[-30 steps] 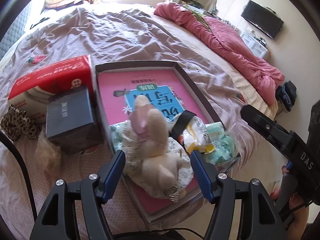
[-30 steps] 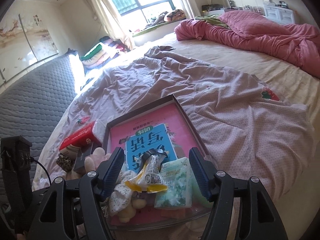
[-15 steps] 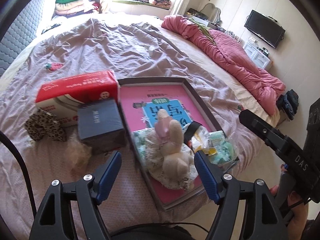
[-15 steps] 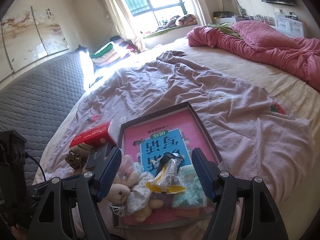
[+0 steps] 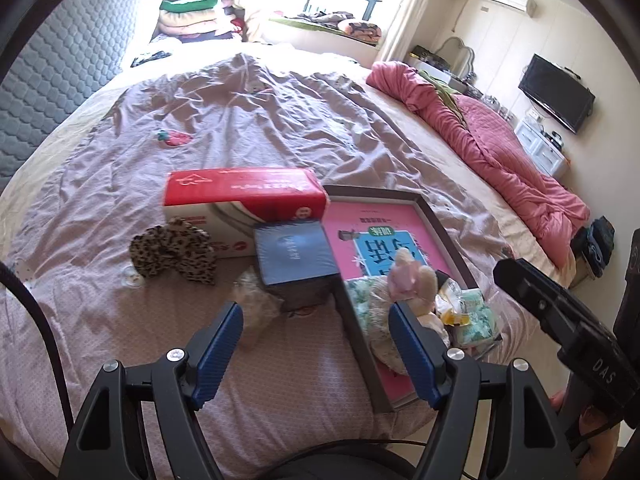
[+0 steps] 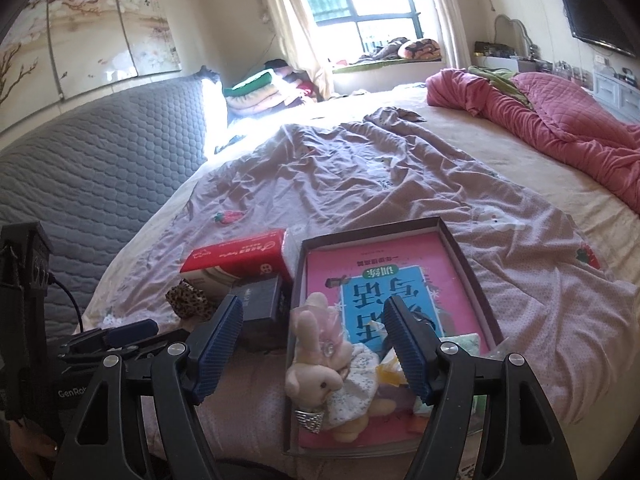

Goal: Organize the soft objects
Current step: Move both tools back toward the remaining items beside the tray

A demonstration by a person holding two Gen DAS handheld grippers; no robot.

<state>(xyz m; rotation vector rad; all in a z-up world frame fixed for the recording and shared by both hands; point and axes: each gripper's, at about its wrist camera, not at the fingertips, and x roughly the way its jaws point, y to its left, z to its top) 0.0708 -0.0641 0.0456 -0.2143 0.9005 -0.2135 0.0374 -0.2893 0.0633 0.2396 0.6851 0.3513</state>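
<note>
A cream plush bunny in a flowered dress lies in the near end of a dark-rimmed tray, on a pink book. A yellow snack bag and a green wipes pack lie beside the bunny. My left gripper hangs open above the bedspread, just left of the tray's rim, with nothing between its fingers. Open too, my right gripper hovers over the tray's near end, apart from the bunny.
Left of the tray sit a red tissue box, a dark blue box, a leopard-print scrunchie and a crumpled clear bag. A pink quilt is bunched at the far right. The bed's edge runs just below the tray.
Both grippers have drawn back and risen away from the tray, with their jaws a little wider. The bunny and the snack bag stay lying in the tray. The left view has swung toward the boxes.
</note>
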